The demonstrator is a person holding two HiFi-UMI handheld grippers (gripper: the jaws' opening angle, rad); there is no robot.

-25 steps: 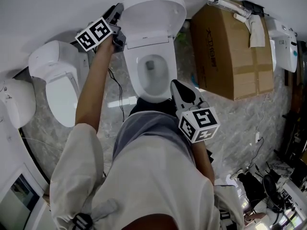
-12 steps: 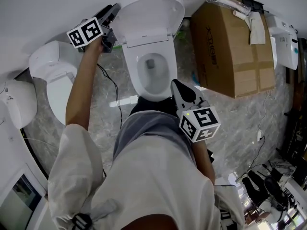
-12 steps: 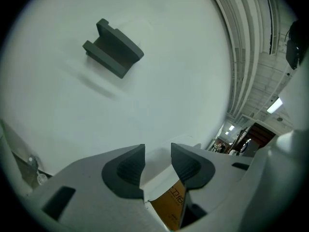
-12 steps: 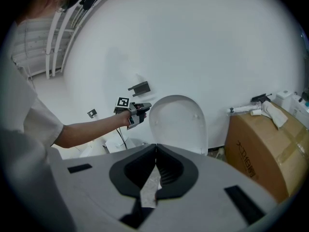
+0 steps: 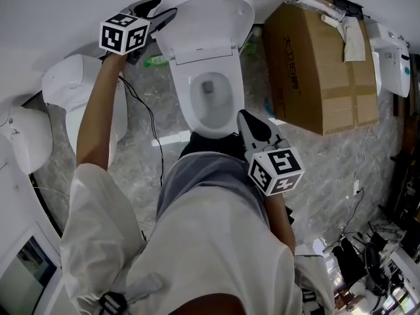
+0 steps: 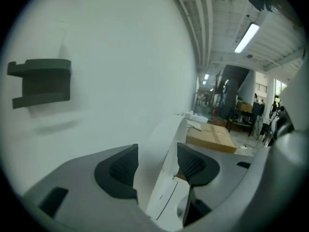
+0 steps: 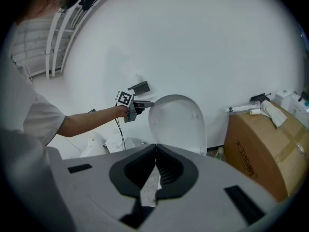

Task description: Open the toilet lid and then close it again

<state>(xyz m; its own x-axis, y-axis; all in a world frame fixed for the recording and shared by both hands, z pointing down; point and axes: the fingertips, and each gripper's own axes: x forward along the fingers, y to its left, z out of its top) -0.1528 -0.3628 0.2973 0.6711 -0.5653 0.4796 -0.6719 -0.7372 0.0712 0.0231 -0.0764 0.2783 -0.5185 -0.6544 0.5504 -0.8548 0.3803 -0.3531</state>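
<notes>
The white toilet lid (image 5: 210,18) stands raised against the wall above the open bowl (image 5: 211,97). My left gripper (image 5: 161,13) is at the lid's upper left edge. In the left gripper view the thin lid edge (image 6: 166,144) runs between the two dark pads (image 6: 120,170), with a gap on each side; the jaws of my left gripper (image 6: 157,161) are opening. My right gripper (image 5: 244,117) hangs shut and empty above the bowl's front rim. From the right gripper view (image 7: 156,164) I see the upright lid (image 7: 176,122) and the left gripper (image 7: 145,104) beside it.
A second white toilet (image 5: 79,104) sits to the left, with a black cable (image 5: 152,120) on the marble floor between the two. A large cardboard box (image 5: 321,64) stands to the right. A dark bracket (image 6: 43,81) is fixed on the white wall.
My left gripper has slid up along the lid's left edge, rolled over, and its jaws have spread apart. The lid stays upright and the right gripper has not moved.
</notes>
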